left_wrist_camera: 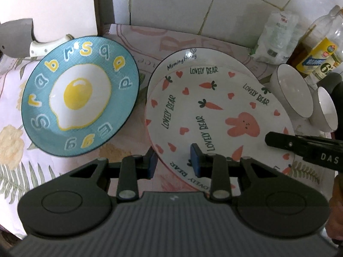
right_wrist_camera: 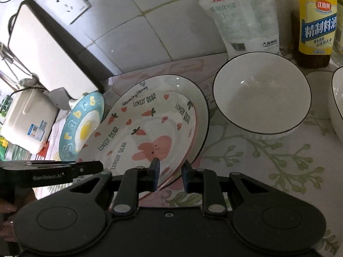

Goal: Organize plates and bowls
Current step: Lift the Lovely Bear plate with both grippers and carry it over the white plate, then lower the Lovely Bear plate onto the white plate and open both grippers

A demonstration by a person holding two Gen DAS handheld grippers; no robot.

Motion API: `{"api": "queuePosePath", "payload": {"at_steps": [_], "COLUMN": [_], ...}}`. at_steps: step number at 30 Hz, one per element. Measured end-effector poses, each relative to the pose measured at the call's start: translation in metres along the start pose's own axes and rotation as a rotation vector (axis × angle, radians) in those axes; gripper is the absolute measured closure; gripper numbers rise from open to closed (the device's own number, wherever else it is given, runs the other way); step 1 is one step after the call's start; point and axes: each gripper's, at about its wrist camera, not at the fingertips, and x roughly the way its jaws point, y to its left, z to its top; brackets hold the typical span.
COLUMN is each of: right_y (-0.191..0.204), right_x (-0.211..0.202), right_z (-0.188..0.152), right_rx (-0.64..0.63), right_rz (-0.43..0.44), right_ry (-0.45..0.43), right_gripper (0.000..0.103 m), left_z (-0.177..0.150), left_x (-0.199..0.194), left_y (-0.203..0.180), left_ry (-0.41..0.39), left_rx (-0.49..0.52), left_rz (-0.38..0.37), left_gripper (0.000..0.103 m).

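Note:
A white plate with a pink bunny, carrots and "LOVELY BEAR" lettering (left_wrist_camera: 225, 111) (right_wrist_camera: 150, 132) hangs just over a black-rimmed white plate (left_wrist_camera: 184, 57) (right_wrist_camera: 201, 111), covering most of it. My left gripper (left_wrist_camera: 174, 162) is shut on its near-left rim, one blue pad above the plate and one below. My right gripper (right_wrist_camera: 170, 174) is shut on the opposite rim and shows in the left wrist view as a black finger (left_wrist_camera: 278, 142). A blue fried-egg plate (left_wrist_camera: 79, 96) (right_wrist_camera: 83, 124) lies to the left. Two white bowls (left_wrist_camera: 289, 90) (right_wrist_camera: 261, 94) stand to the right.
A salt bag (right_wrist_camera: 246, 21) and a yellow-labelled bottle (right_wrist_camera: 317, 21) stand against the tiled wall behind the bowls. A cleaver (left_wrist_camera: 17, 36) lies beyond the egg plate. A board (right_wrist_camera: 49, 47) leans at the back left, beside a white appliance (right_wrist_camera: 27, 120). A floral cloth (right_wrist_camera: 268, 160) covers the counter.

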Motion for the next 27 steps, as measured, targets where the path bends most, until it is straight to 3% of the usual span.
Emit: {"api": "queuePosePath", "payload": {"at_steps": [8, 14, 17, 21, 27], "right_y": [0.007, 0.022, 0.022, 0.023, 0.027], "right_x": [0.01, 0.011, 0.017, 0.022, 0.026], "right_z": [0.006, 0.012, 0.014, 0.017, 0.023], "right_rx": [0.001, -0.014, -0.002, -0.018, -0.031], "right_rz": [-0.054, -0.15, -0.175, -0.214, -0.288], "right_ry": [0.019, 0.074, 0.093, 0.105, 0.124], "right_gripper": [0.077, 0.076, 0.076, 0.076, 0.075], "left_z": [0.017, 0.021, 0.02, 0.02, 0.024], "left_x": [0.007, 0.015, 0.021, 0.026, 0.028], "left_y": [0.009, 0.021, 0.018, 0.02, 0.013], "left_ry": [0.03, 0.109, 0.149, 0.194, 0.23], "left_rx": [-0.042, -0.157, -0.128, -0.18, -0.177], "left_rz": [-0.01, -0.054, -0.028, -0.031, 0.012], "left_gripper": [0.073, 0.073, 0.073, 0.073, 0.074]}}
